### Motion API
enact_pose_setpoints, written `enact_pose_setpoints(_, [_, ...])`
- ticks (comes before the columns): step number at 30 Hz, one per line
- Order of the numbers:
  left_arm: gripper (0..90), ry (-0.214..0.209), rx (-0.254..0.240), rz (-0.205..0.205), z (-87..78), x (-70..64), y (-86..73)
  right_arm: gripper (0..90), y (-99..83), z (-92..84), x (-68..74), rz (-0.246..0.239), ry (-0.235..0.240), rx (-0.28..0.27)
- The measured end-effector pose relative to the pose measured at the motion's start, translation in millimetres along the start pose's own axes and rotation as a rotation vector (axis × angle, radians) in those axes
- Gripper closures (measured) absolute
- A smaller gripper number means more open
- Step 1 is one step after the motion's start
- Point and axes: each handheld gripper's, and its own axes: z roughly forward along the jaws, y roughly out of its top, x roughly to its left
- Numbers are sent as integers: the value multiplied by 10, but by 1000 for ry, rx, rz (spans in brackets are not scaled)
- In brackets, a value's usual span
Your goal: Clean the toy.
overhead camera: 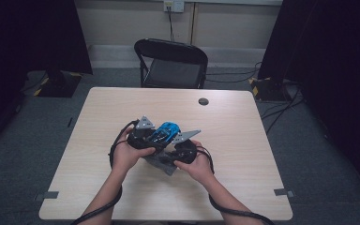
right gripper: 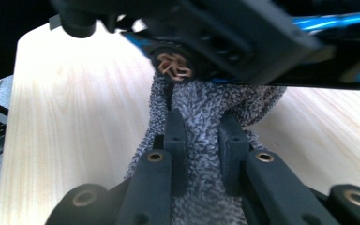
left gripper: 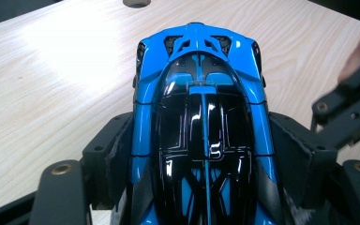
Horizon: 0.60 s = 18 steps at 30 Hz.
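Observation:
A blue and black toy car [overhead camera: 165, 131] is held just above the middle of the wooden table [overhead camera: 122, 103]. My left gripper [overhead camera: 145, 136] is shut on it. In the left gripper view the car [left gripper: 201, 84] points away from me and my left gripper [left gripper: 202, 143] presses on both of its sides. My right gripper [overhead camera: 180, 150] sits close on the right, shut on a grey fuzzy cloth [overhead camera: 161, 164]. In the right gripper view the cloth [right gripper: 201, 103] is pinched in my right gripper [right gripper: 201, 140] and reaches up against the car's underside beside a wheel [right gripper: 173, 65].
A round grey grommet [overhead camera: 203, 101] sits in the far part of the tabletop. A black folding chair [overhead camera: 173, 61] stands behind the table's far edge. Cables trail from both grippers toward the near edge. Dark curtains flank the room.

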Motion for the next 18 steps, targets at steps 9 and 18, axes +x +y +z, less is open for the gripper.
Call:
enact_pose_setpoints(9, [281, 16, -7, 3, -23, 17, 4, 769, 7, 100, 129, -25, 45, 13])
enact_pose_setpoints(18, [281, 43, -15, -10, -60, 68, -13, 769, -36, 103, 184, -61, 66, 58])
